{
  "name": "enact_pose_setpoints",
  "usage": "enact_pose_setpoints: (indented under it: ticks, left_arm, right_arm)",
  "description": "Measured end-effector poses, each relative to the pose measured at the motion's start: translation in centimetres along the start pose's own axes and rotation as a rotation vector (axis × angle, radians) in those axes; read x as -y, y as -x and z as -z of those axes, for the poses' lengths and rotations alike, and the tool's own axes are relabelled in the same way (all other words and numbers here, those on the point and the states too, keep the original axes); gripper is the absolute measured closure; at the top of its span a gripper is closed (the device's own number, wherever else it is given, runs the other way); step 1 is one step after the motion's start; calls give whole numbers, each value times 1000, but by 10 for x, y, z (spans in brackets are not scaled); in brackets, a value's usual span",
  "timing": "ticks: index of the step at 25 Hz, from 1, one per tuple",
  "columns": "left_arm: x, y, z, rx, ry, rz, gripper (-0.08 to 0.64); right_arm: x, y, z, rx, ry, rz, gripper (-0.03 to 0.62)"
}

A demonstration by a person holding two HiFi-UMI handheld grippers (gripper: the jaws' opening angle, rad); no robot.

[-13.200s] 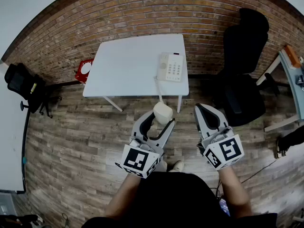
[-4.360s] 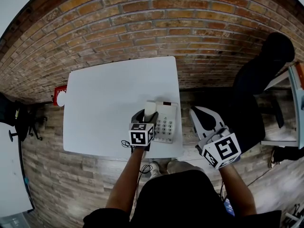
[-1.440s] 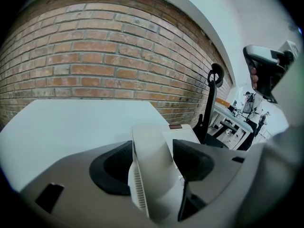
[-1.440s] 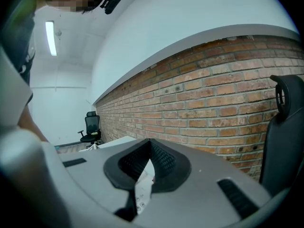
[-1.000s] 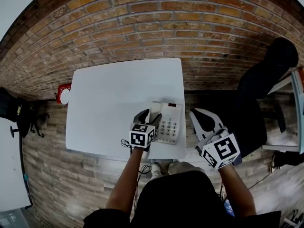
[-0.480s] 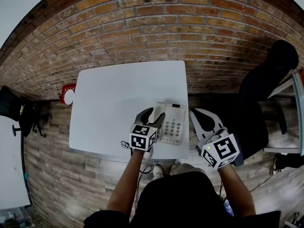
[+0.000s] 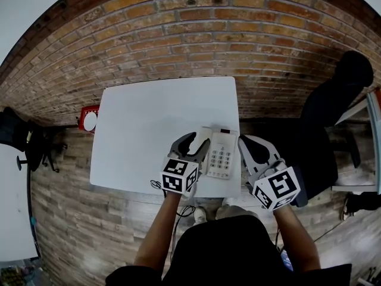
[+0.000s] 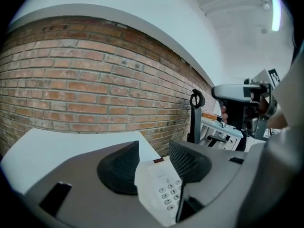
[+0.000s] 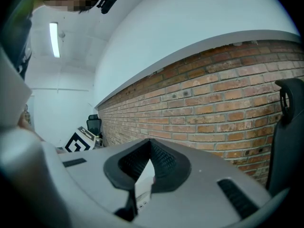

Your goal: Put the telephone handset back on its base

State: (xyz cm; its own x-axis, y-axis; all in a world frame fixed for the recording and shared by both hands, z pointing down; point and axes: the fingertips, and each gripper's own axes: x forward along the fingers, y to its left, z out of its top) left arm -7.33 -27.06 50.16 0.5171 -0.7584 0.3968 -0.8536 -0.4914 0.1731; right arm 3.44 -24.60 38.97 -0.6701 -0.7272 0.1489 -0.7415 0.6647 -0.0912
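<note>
Item: handset (image 8: 145, 179), lying in the left side of the telephone base (image 7: 223, 157), at the near right corner of the white table (image 7: 149, 112).
Your left gripper (image 7: 195, 142): just left of the base, jaws apart, just been narrowing, gripping nothing.
Your right gripper (image 7: 247, 143): beside the table's right edge, jaws together, empty.

The cream phone base (image 7: 224, 157) lies flat, just right of the left gripper (image 7: 197, 141). The handset (image 8: 146, 182) rests on it, below the open jaws.
</note>
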Motion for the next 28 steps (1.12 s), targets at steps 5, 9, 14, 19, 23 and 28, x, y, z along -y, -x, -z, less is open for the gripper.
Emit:
enact_pose_setpoints:
  ticks: [5, 9, 14, 19, 23, 28]
  left_arm:
    - [7, 21, -20, 50, -33, 5, 391]
    - [12, 38, -34, 88, -60, 14, 421]
    - [16, 59, -47, 133, -78, 19, 445]
    - [17, 81, -55, 171, -94, 15, 485]
    - [17, 98, -57, 194, -94, 16, 502]
    - [13, 122, -52, 208, -81, 13, 525]
  right_arm:
    - [-13, -1, -4, 9, 4, -1, 580]
    - [-22, 0, -8, 12, 12, 0, 580]
    - [-34, 3, -10, 16, 19, 8, 580]
    - [-47, 5, -13, 23, 23, 11, 580]
    - [-60, 7, -14, 26, 32, 7, 580]
    - [-80, 10, -14, 29, 32, 9, 580]
